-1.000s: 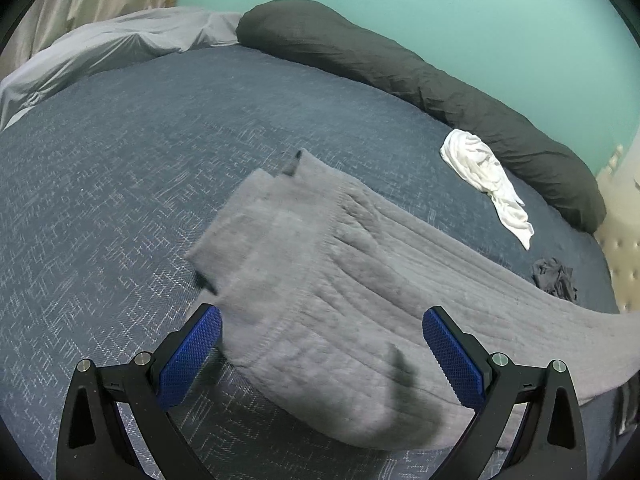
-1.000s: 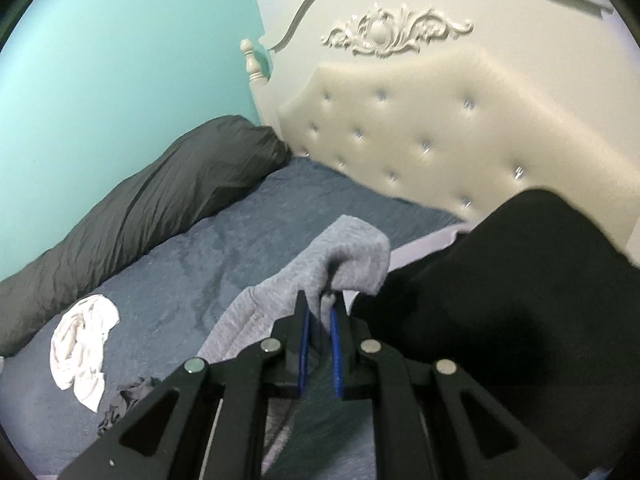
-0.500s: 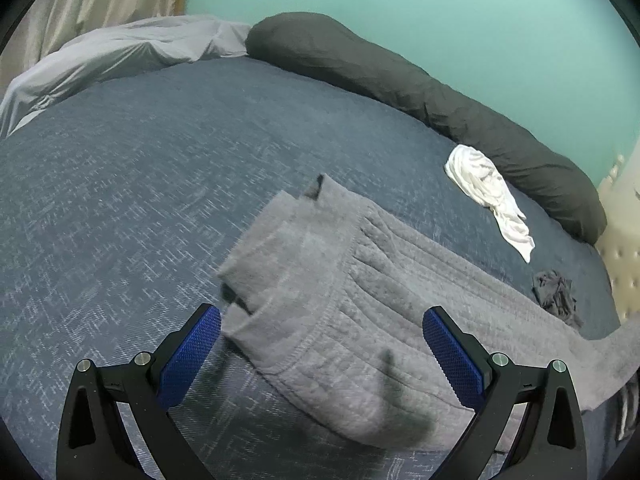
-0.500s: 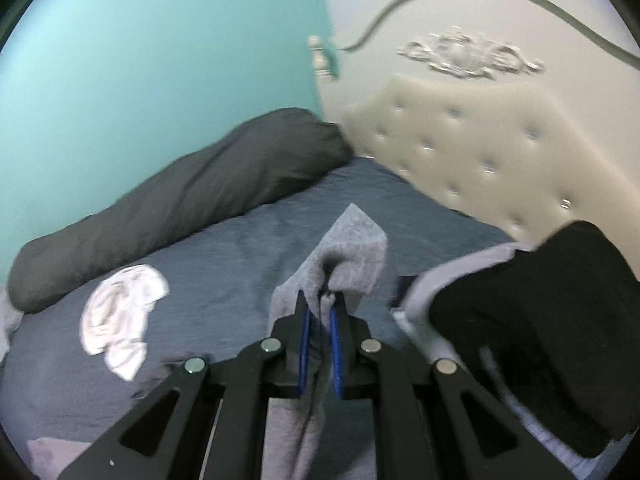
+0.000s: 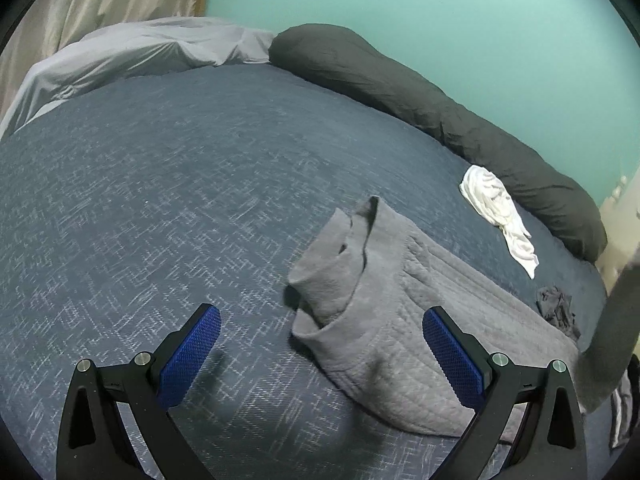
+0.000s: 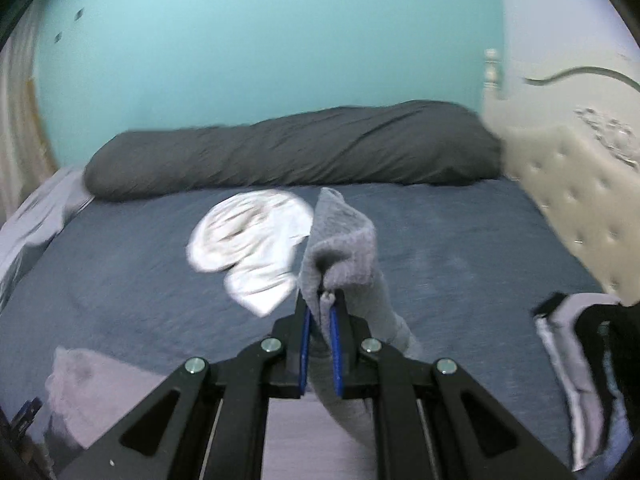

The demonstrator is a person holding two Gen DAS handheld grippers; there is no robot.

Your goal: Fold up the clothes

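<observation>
A grey quilted garment [image 5: 404, 320] lies on the dark blue bed cover [image 5: 168, 184], its bunched cuffed end pointing up the bed. My left gripper [image 5: 320, 352] hovers open just above it, the right blue pad over the fabric and the left pad over bare cover. At the right edge one end of the grey garment [image 6: 344, 248] rises off the bed. My right gripper [image 6: 320, 316] is shut on that lifted end, which folds over the fingertips and hangs below them.
A crumpled white cloth [image 5: 498, 210] [image 6: 256, 240] lies by a long dark grey bolster [image 5: 440, 108] [image 6: 296, 148] along the teal wall. A small dark rag [image 5: 558, 308] lies nearby. A tufted cream headboard [image 6: 572, 204], black and lilac clothing [image 6: 592, 360], pale bedding [image 5: 132, 56].
My right gripper has swung left with the grey end, from facing the headboard to facing the bolster and white cloth. The garment has slid rightward under my left gripper.
</observation>
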